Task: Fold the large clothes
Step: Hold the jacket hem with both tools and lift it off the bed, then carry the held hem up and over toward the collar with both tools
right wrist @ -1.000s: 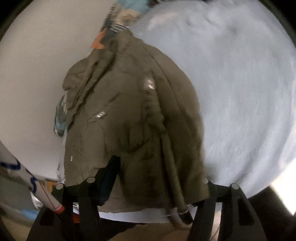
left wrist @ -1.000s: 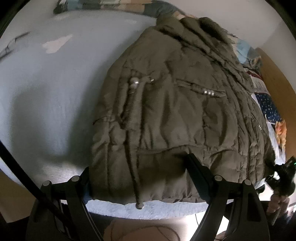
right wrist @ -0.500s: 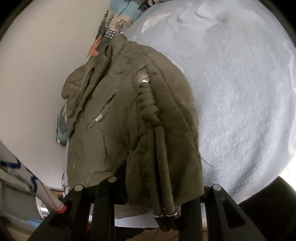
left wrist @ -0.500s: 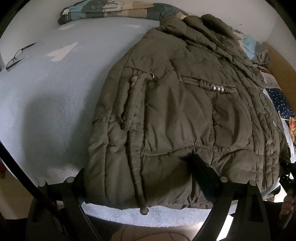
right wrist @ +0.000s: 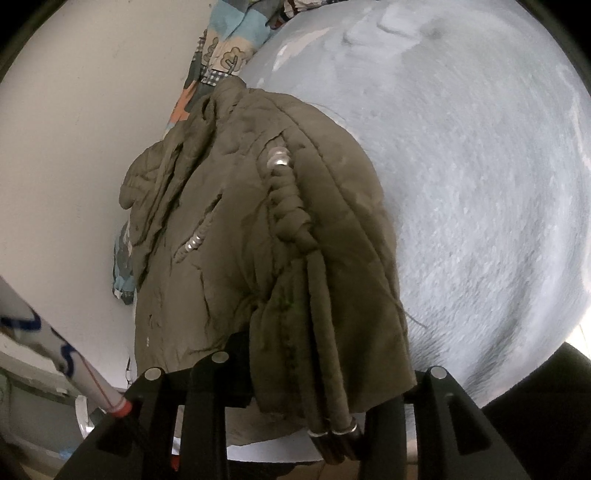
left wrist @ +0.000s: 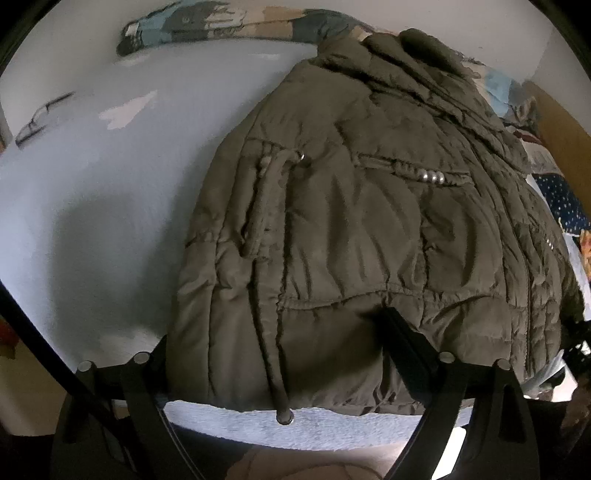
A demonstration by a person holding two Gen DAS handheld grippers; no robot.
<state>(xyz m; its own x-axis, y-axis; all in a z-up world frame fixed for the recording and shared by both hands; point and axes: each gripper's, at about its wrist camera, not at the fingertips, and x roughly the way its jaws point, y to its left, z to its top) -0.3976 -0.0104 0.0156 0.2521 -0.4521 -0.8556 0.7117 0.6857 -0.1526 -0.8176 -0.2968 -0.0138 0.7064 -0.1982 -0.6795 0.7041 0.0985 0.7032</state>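
Right gripper [right wrist: 310, 373] has narrowed onto the jacket [left wrist: 354, 229] hem; left gripper [left wrist: 273, 350] straddles it wide, ungripped (seemingly). Folded roughly in half; more remains.

place: bedroom, probably | cue: bed [left wrist: 92, 221], patterned bedding [left wrist: 221, 26]

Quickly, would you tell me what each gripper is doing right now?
Left gripper: open, straddling the jacket hem.
Right gripper: shut on jacket hem.
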